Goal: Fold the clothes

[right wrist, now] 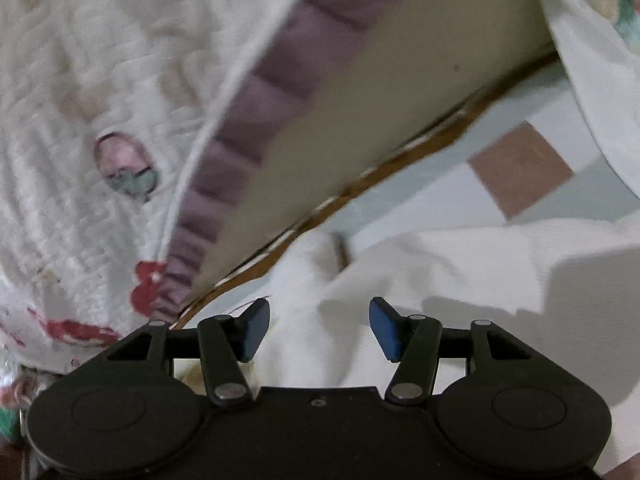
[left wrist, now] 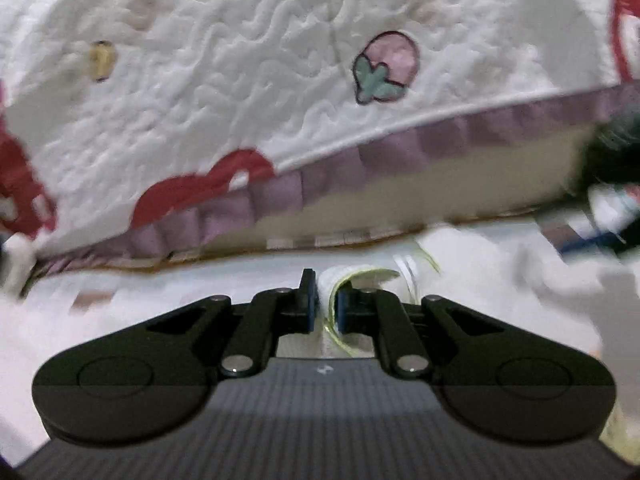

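White cloth with a thin yellow-green trim is what the left tool has pinched: its blue pads are drawn together on a rolled edge of the garment, which spreads ahead of and to the right of that tool, low over the pale floor. The right tool stands with its pads wide apart and nothing between them, the same white garment lying rumpled directly in front of it and running off to its right.

Judging by this, one edge is held while the other tool is free, so a good fold would want the free tool to take a matching edge or corner, level with the held one, and pull the cloth taut before it is laid over; a grab in the bunched middle would likely trap creases.

Beyond both tools hangs a quilted bedspread with a strawberry print and purple frill. The left view is blurred.
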`<state>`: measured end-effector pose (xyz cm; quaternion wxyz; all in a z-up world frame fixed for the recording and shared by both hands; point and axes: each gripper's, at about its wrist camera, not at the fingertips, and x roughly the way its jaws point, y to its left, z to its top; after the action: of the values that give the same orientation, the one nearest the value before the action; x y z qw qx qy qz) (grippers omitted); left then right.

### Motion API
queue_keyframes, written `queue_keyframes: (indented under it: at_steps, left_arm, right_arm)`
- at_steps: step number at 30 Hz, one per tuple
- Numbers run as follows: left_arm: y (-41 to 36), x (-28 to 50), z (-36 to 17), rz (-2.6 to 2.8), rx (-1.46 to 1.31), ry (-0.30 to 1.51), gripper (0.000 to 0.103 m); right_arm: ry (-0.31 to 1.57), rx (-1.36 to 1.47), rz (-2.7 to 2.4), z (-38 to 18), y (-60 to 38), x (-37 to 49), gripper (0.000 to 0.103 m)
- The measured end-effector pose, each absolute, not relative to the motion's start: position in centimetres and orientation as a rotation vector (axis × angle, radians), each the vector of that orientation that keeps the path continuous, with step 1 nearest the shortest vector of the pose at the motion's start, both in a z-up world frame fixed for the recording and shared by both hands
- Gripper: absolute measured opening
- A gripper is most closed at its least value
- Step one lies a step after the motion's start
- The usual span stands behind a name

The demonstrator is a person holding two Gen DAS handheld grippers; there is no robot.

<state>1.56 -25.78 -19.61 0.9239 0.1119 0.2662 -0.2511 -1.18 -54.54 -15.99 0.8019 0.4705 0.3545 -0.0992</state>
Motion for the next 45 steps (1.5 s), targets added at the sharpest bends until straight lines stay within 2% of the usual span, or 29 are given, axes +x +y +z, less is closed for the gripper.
queue_keyframes:
  at_steps: [4,9,15,18,20,24,26,31,33,34,35,37,39,42,45]
  left_arm:
    - [-22.9,-1.1,-22.7,-0.516,0.19,0.706,0.01]
    - [-20.7,-3.0,-23.6,-0.489,0.061,0.733,0.009]
    - [-22.4,-3.5,-24.6,-0.514,0.121,0.79,0.012]
    - [-22.6,-3.6,-24.0,-0.525,0.113,0.797,0.023]
    - [-22.7,-4.0,-23.0,-0.547,0.121,0.778,0.037]
    - [-23.2,-3.9,-20.2,-0.595,0.127,0.717,0.046]
    - [-23.6,-3.0,-19.7,-0.609,0.103,0.717,0.055]
    - [-25.1,0.9,-22.6,-0.607,0.119,0.88,0.055]
    - [-25.7,2.5,-22.7,-0.644,0.177,0.911,0.047]
    - [-25.9,3.4,-22.6,-0.666,0.208,0.919,0.025]
    - [-26.2,4.2,-22.4,-0.688,0.24,0.927,0.012]
    - [-26.6,6.0,-21.6,-0.718,0.286,0.928,0.01]
    - [-27.1,7.9,-19.2,-0.709,0.31,0.865,0.001]
    - [-27.8,11.3,-15.7,-0.666,0.339,0.765,0.001]
    - [-29.0,14.9,-14.9,-0.593,0.383,0.695,0.001]
  right_arm:
    - [0.737,0.974,-0.181,-15.0,-54.2,-1.4,0.061]
    - [0.756,0.817,-0.17,-14.7,-52.1,0.2,0.061]
    - [0.75,0.571,-0.117,-15.2,-48.8,2.9,0.061]
    - [0.766,0.465,-0.136,-15.9,-47.6,3.7,0.061]
    - [0.764,0.488,-0.134,-16.1,-47.9,3.8,0.061]
    - [0.746,0.599,-0.144,-16.7,-50.0,3.5,0.061]
    - [0.749,0.641,-0.166,-17.1,-51.2,3.4,0.061]
    - [0.795,0.625,-0.362,-17.0,-54.6,2.0,0.061]
    - [0.797,0.661,-0.373,-17.3,-55.5,1.3,0.061]
    - [0.797,0.678,-0.378,-17.4,-55.9,1.0,0.061]
    - [0.798,0.696,-0.384,-17.5,-56.3,0.6,0.061]
    - [0.799,0.732,-0.395,-17.7,-57.2,-0.1,0.061]
    - [0.8,0.767,-0.405,-17.9,-58.0,-0.8,0.061]
    - [0.799,0.796,-0.379,-18.1,-57.7,-0.6,0.061]
    - [0.796,0.801,-0.355,-18.1,-57.0,0.2,0.061]
